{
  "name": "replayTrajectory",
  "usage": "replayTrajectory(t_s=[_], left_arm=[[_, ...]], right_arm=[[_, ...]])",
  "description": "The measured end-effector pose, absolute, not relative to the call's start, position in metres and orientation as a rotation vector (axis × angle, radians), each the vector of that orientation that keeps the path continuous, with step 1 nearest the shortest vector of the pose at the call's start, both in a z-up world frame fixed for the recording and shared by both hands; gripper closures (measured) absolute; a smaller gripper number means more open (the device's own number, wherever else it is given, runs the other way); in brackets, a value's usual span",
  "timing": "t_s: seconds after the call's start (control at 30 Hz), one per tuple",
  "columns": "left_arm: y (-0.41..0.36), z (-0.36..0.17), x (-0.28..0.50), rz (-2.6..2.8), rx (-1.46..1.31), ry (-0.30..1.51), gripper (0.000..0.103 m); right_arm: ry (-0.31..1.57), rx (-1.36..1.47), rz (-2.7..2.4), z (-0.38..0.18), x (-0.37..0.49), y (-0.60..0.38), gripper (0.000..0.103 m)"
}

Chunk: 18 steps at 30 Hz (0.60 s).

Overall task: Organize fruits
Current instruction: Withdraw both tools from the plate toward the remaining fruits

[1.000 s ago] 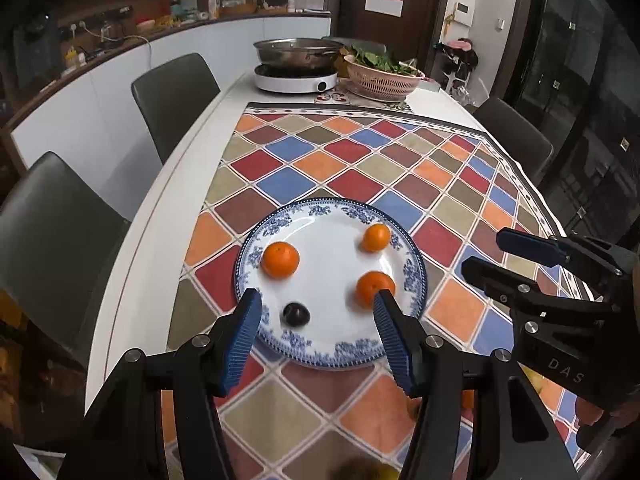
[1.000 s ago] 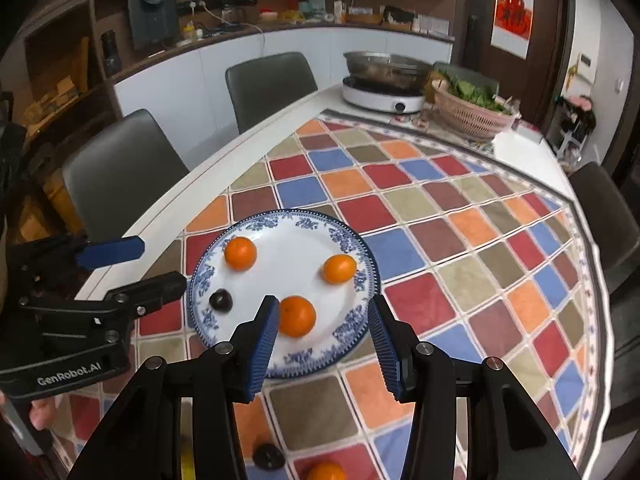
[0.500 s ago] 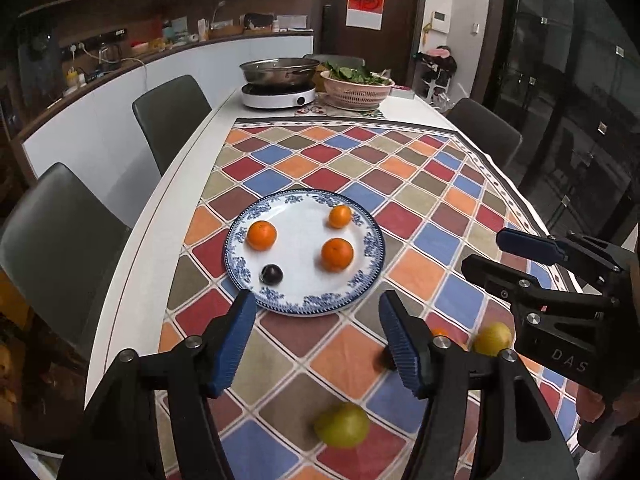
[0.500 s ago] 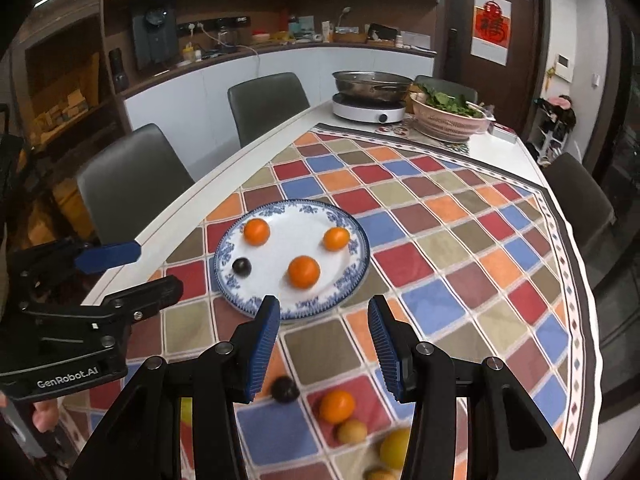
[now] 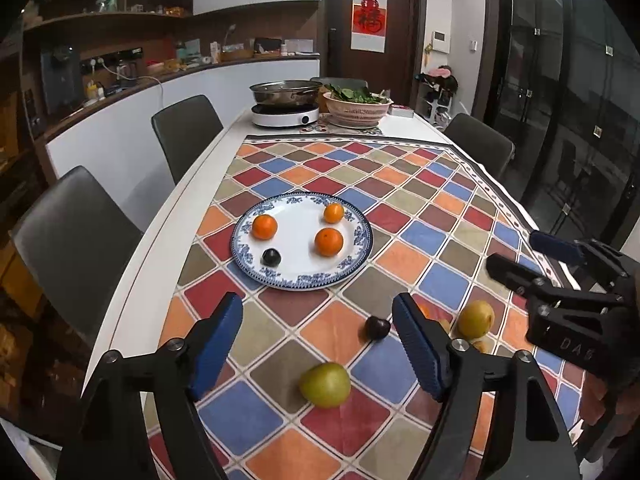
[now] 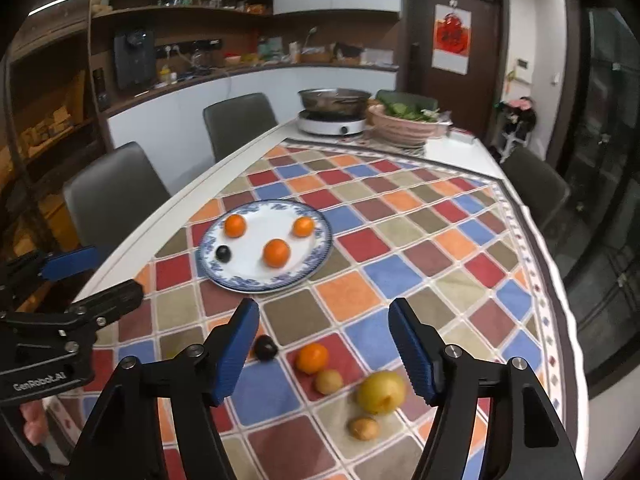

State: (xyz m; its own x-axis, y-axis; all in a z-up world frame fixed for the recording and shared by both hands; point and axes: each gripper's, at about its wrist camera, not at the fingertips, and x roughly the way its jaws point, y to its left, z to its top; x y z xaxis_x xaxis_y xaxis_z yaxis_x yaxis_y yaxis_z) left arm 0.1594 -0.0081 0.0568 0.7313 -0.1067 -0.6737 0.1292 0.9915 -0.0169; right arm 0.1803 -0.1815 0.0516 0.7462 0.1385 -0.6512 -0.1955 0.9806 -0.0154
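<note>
Hovering over the table (image 5: 188,184), left gripper (image 5: 318,344) and right gripper (image 6: 324,344) have just been opening and stand apart, empty. Three oranges (image 5: 329,241) and one plum (image 5: 271,257) sit on the plate (image 5: 360,248). Loose on the cloth (image 6: 400,200) lie one orange (image 6: 312,357), one plum (image 6: 265,347), a green pear (image 5: 325,385), a yellow pear (image 6: 381,392) and two small fruits (image 6: 328,381).

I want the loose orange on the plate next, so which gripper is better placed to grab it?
Right. The loose orange lies between the open right gripper fingers; from the left gripper its own finger nearly hides it.
</note>
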Motion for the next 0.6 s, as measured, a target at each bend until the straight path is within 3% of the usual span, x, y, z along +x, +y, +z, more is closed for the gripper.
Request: replayTrajectory(t_s=[0.37,0.6], left_arm=[[-0.012,0.024,0.139,-0.128,0.054,0.773,0.025],[-0.015,-0.001,0.145,-0.118,0.076,0.831,0.025]], right_arm=[[0.667,-0.014,0.081,0.032,0.151,-0.207,0.035],[0.738,0.005,0.038,-0.001,0.146,-0.211,0.035]])
